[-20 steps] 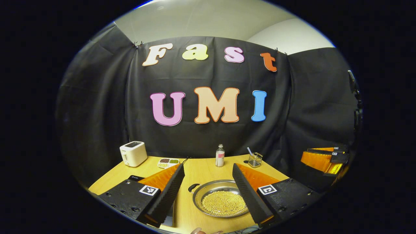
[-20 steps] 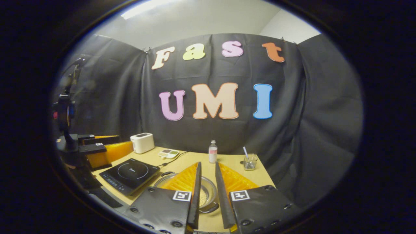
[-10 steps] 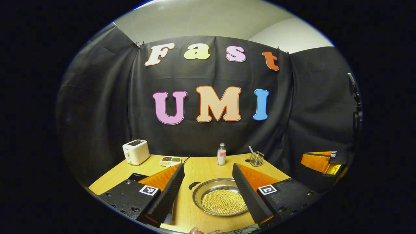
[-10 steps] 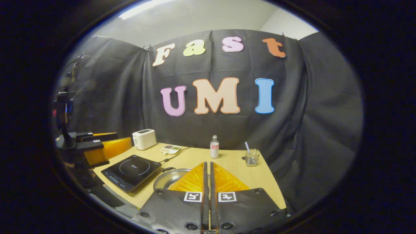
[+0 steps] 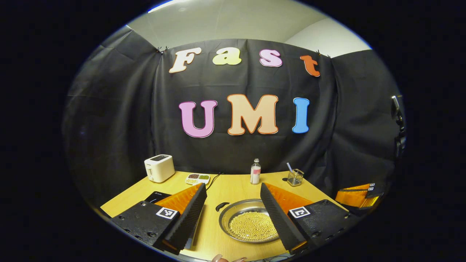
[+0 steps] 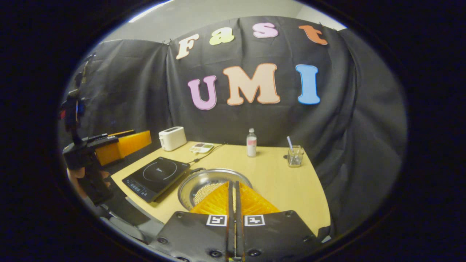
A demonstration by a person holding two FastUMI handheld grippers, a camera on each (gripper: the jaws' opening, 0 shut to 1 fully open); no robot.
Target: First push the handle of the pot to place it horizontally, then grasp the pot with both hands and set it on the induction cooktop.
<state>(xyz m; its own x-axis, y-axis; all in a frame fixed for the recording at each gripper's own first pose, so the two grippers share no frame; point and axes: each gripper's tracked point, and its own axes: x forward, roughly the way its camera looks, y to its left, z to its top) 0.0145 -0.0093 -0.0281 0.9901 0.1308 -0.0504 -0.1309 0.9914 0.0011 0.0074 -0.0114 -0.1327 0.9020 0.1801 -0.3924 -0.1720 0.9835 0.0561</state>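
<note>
While the pot (image 6: pixel 213 182) sits mid-surface, the right gripper (image 6: pixel 233 189), jaws together, must push its handle (image 5: pixel 222 206); left gripper (image 5: pixel 233 203) jaws apart.

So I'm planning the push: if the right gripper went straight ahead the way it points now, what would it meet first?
Probably the pot. In the right gripper view the right gripper, fingers closed, points at the pot's near rim, with the bottle farther along that line. Height above the rim is unclear, so it might pass over it.
</note>
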